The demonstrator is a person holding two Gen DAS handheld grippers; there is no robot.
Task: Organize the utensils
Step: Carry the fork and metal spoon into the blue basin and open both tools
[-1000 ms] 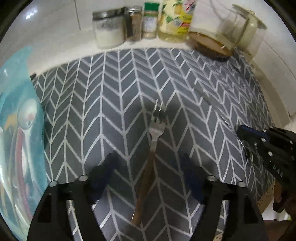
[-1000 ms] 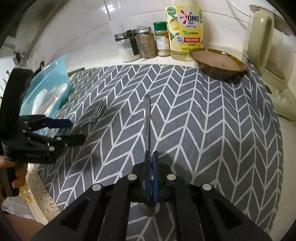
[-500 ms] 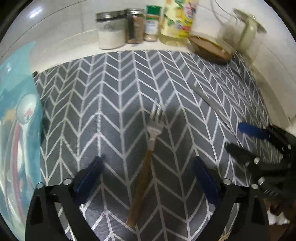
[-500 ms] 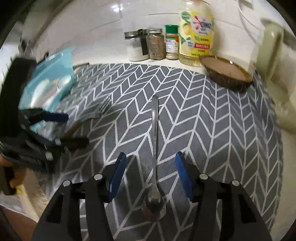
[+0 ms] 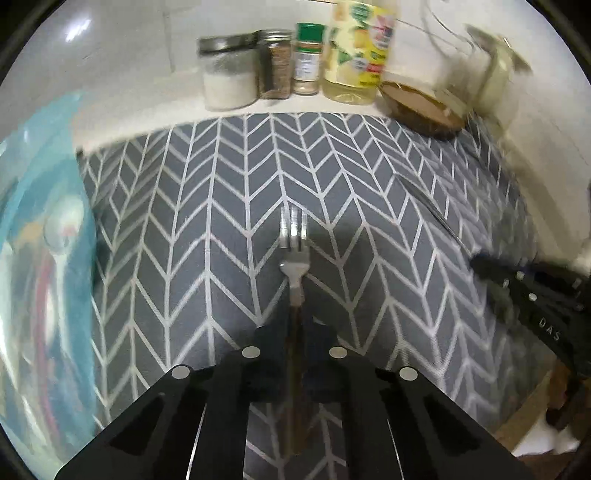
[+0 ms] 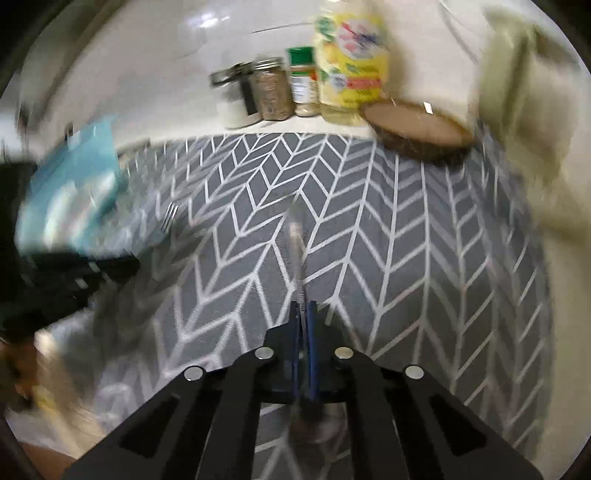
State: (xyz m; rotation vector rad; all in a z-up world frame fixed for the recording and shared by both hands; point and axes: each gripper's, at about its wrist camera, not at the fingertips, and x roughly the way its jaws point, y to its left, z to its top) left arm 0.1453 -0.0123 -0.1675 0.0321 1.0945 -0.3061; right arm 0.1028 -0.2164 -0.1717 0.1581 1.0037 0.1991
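On the grey chevron mat (image 5: pixel 221 206) lies the fork (image 5: pixel 293 254), its brown handle now pinched by the left gripper (image 5: pixel 293 332), whose fingers stood wide a moment ago. Beside it, the right gripper (image 6: pixel 303 325) has re-clamped the spoon (image 6: pixel 295 236). Both utensils seem ready to lift toward the blue tray (image 5: pixel 33 206).

This is a home kitchen. Spice jars (image 5: pixel 273 64) and a big oil bottle (image 5: pixel 356 51) stand by a white tiled wall (image 5: pixel 122 33). A kettle (image 6: pixel 517 122) sits nearby.

White letters "DAS" stand on the right gripper (image 5: pixel 532 291).
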